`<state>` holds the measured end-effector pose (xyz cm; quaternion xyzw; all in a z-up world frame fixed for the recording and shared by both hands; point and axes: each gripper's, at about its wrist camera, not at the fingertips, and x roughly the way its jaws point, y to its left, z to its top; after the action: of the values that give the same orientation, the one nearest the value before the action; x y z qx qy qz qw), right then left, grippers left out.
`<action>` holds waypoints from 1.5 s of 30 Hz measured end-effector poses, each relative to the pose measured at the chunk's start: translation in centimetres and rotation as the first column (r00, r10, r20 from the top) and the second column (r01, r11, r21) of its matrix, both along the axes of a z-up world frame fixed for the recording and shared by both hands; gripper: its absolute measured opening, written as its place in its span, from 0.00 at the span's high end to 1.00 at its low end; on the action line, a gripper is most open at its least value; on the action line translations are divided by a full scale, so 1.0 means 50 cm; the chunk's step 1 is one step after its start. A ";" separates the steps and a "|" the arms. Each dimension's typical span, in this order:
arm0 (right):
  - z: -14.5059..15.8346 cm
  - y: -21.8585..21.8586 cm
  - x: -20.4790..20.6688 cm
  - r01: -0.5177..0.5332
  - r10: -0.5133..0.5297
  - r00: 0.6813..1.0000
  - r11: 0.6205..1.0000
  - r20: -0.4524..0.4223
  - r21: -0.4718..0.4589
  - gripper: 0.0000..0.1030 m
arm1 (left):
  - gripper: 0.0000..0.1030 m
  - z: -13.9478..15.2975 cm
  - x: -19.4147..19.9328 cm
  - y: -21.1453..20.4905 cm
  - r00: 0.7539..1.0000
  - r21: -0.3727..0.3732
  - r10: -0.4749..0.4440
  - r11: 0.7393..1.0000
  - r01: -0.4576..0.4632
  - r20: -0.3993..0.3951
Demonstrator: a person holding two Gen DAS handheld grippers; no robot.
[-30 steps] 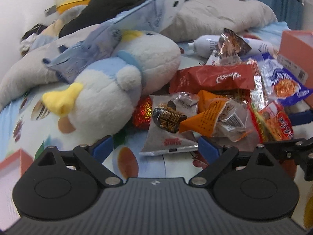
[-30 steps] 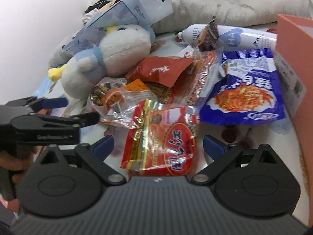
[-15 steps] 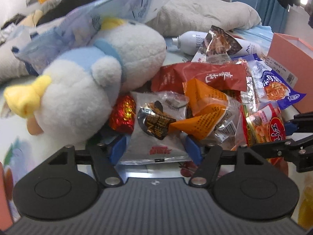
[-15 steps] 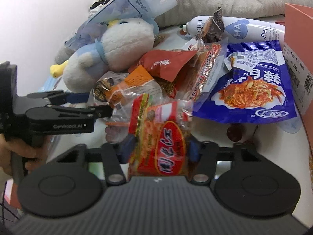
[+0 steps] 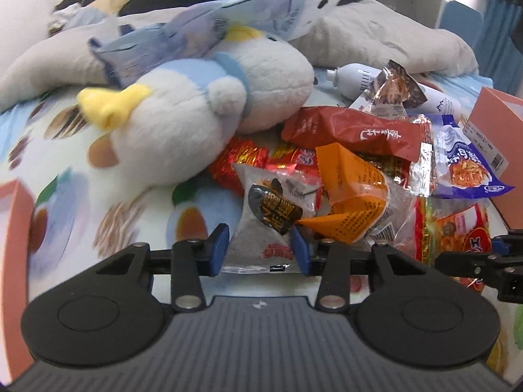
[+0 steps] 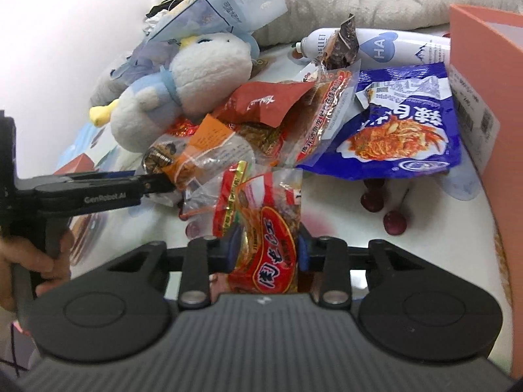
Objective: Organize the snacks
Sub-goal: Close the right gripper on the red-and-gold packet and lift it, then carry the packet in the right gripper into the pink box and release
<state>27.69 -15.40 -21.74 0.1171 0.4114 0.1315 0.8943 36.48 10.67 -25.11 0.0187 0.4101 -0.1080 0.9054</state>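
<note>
Clearly both claws have just been closing on packets at the near edge of the snack heap. The left gripper (image 5: 260, 250) has its blue pads against the two sides of the clear pouch with the dark label (image 5: 273, 225), which lies straight ahead of it on the printed bedsheet (image 5: 65, 176); the pads look to be just touching the film, not squeezing it hard. The right gripper (image 6: 266, 253) pinches the lower part of the red noodle packet (image 6: 268, 238), whose sides buckle inward between the pads. Both packets should be light, soft and crinkly, with slick film that could slide out of a loose pinch and brittle contents that a hard pinch might crush. The sealed bottom edge or a flat side looks the safest place to hold, so the present grips low on each packet seem sound. Beyond the left claw an orange-labelled clear bag (image 5: 353, 202) overlaps the held pouch and may drag along when it is lifted. Further ahead lie the dark red sachet (image 5: 356, 132) and the blue kimchi bag (image 6: 402, 130). To the right of the right claw stands the orange box (image 6: 487, 75), open at the top; its inside is hidden, so I cannot tell what it holds. A stuffed duck (image 5: 183, 124) crowds the left side.
</note>
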 end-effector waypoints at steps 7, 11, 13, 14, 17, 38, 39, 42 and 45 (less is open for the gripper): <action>0.019 -0.015 -0.056 0.005 -0.005 1.000 1.000 -0.002 -0.030 0.64 | 0.58 0.018 -0.077 0.008 0.995 -0.008 0.093 0.996 -0.093 -0.018; 0.030 -0.024 -0.089 0.012 -0.013 1.000 0.998 -0.003 -0.053 0.64 | 0.59 0.029 -0.119 0.010 0.990 -0.006 0.141 0.990 -0.141 -0.018; 0.035 -0.028 -0.103 0.015 -0.016 1.000 0.998 -0.006 -0.063 0.64 | 0.60 0.036 -0.140 0.010 0.986 -0.011 0.166 0.986 -0.166 -0.022; 0.037 -0.029 -0.110 0.016 -0.016 1.000 0.997 -0.006 -0.071 0.64 | 0.60 0.040 -0.152 0.011 0.984 -0.014 0.176 0.984 -0.176 -0.024; 0.044 -0.035 -0.132 0.018 -0.020 1.000 0.997 -0.017 -0.080 0.80 | 0.61 0.051 -0.186 0.009 0.980 -0.040 0.198 0.979 -0.199 -0.039; 0.100 -0.049 -0.233 0.036 -0.039 0.999 0.992 -0.018 -0.119 0.88 | 0.75 0.130 -0.381 -0.001 0.961 -0.174 0.261 0.946 -0.274 -0.094; 0.106 -0.050 -0.236 0.036 -0.038 0.999 0.992 -0.013 -0.121 0.88 | 0.76 0.135 -0.384 -0.004 0.961 -0.178 0.261 0.945 -0.273 -0.090; 0.122 -0.053 -0.243 0.039 -0.039 0.999 0.990 -0.001 -0.133 0.88 | 0.76 0.150 -0.388 -0.014 0.963 -0.184 0.259 0.945 -0.269 -0.076; 0.133 -0.059 -0.246 0.044 -0.043 0.999 0.989 0.007 -0.144 0.88 | 0.76 0.158 -0.391 -0.022 0.960 -0.200 0.271 0.939 -0.278 -0.063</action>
<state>15.39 -18.36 -15.08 0.0609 0.4156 0.0820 0.9038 16.92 9.59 -17.21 -0.1350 0.4107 -0.0231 0.9014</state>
